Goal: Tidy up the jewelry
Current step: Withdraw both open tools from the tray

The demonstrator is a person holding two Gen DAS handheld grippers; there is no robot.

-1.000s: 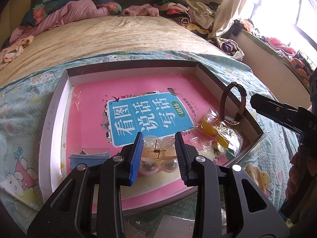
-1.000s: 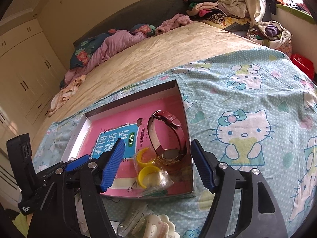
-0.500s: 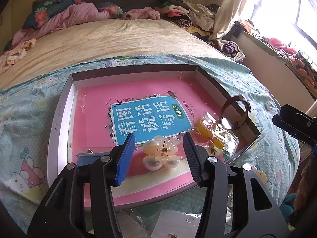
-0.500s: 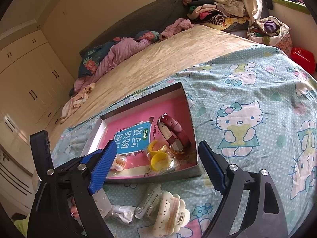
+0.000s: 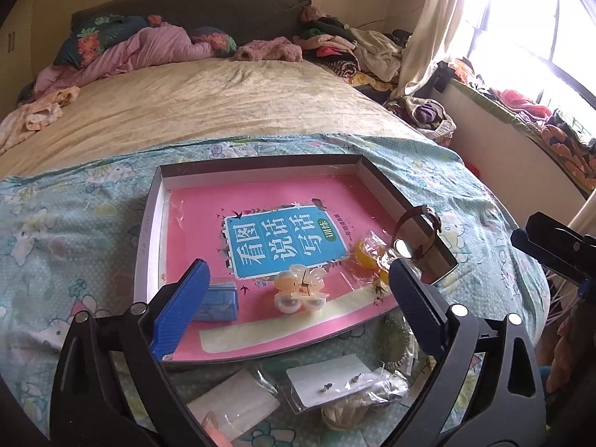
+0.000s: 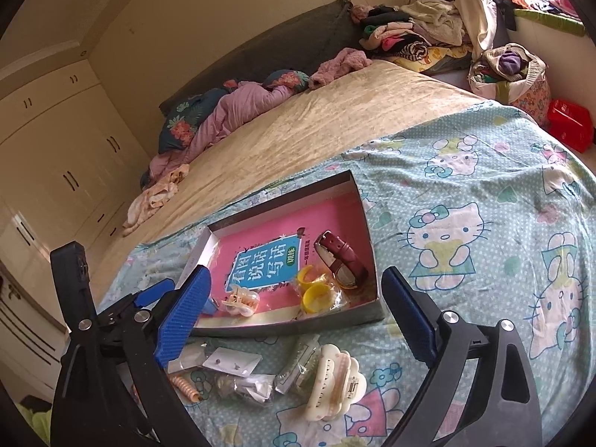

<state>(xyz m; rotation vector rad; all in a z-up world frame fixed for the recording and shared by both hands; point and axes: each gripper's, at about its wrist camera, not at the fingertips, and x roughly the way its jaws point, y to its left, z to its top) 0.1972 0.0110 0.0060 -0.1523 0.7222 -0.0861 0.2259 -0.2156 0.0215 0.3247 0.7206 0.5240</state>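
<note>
Inside the shallow grey cardboard box (image 5: 149,219), on its pink book cover, a pale translucent yellow claw hair clip (image 5: 300,290) lies free between the spread blue pads of the left claw (image 5: 294,298), whose jaws are opening with nothing pinched. Beside it sit a small blue box (image 5: 218,298), bagged yellow rings (image 6: 314,290) and a maroon strap watch (image 6: 341,260). Nearer the right claw (image 6: 294,316), opening and empty too, a cream scalloped hair clip (image 6: 335,383) waits on the bed, long axis running away from the camera.
</note>
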